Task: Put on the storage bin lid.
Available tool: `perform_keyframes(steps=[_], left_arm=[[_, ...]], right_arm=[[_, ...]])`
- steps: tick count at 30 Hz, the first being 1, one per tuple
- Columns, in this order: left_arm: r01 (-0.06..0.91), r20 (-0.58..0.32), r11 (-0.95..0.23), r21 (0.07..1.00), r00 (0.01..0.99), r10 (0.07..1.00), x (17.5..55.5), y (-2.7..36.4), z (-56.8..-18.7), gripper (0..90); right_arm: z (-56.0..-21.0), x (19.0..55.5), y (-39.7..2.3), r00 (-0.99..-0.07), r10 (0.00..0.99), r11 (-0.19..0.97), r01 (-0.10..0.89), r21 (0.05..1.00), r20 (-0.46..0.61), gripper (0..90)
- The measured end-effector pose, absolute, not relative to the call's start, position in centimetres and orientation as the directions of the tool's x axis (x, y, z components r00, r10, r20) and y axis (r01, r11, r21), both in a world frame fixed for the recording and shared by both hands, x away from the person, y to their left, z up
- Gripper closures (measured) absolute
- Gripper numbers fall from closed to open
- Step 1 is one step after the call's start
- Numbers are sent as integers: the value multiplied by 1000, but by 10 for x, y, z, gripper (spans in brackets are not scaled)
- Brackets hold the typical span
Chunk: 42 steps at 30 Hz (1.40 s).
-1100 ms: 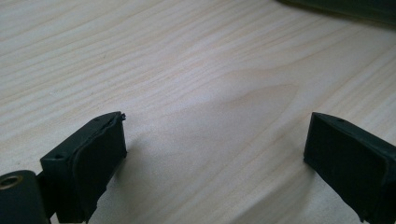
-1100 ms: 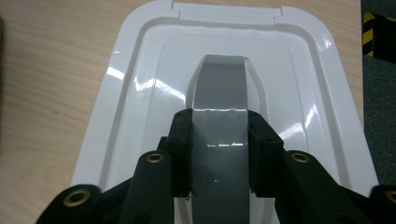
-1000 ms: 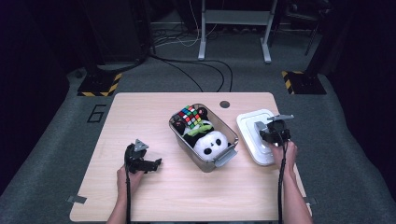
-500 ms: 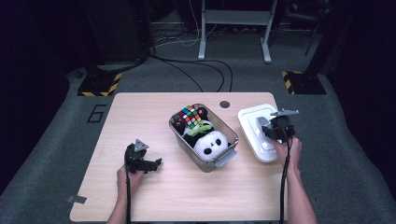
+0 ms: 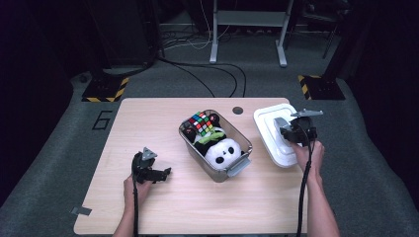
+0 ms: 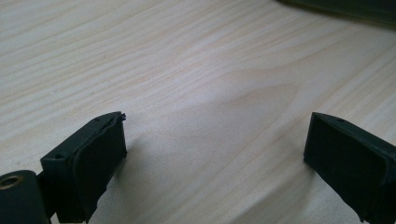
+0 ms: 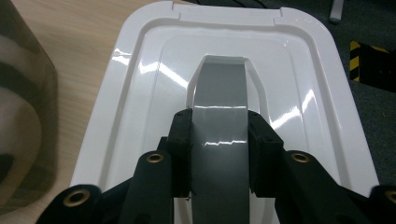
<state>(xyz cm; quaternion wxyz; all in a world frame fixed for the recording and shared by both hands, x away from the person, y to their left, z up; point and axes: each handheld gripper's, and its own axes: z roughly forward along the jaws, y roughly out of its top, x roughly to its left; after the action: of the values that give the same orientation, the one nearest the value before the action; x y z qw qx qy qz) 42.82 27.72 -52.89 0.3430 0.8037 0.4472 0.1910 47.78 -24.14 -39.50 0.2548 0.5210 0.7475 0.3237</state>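
So nearest the bottom of the high view, lower left, the left gripper [image 5: 157,174] sits low over the wooden table [image 5: 148,123], jaws spread wide. In the left gripper view there's just bare wood grain between the two black pads [image 6: 100,156], nothing in them at all.

Over at the right of the high view, the right gripper [image 5: 286,129] is clamped on the grey handle [image 7: 219,130] of the white lid [image 5: 269,123]. The right gripper view shows it nicely: both jaws press against the sides of that grey arched strap, which runs up the middle of the lid's recessed centre. The lid looks like it's tilted or lifted a bit off the table, but honestly I can't tell for sure from the high view. Its far edge hangs near the table's right rim, with dark floor past it.

In the middle of the frame, just left of the lid and apart from it, is the clear bin [image 5: 237,168] with no lid on. Inside, a panda plush [image 5: 225,150] lies at the near end and a scrambled puzzle cube [image 5: 200,122] at the far end.
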Motion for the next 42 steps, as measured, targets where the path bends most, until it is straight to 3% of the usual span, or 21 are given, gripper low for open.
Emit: perform_keyframes(steps=[17, 42], left_arm=[[588, 0, -365, 722, 527, 850, 428, 277, -529, 54], [588, -1, -364, 723, 526, 850, 428, 277, -529, 54]], right_arm=[[-357, 472, -223, -368, 928, 272, 569, 776, -56, 668], [-327, 462, -163, -476, 878, 326, 499, 803, -61, 668]])
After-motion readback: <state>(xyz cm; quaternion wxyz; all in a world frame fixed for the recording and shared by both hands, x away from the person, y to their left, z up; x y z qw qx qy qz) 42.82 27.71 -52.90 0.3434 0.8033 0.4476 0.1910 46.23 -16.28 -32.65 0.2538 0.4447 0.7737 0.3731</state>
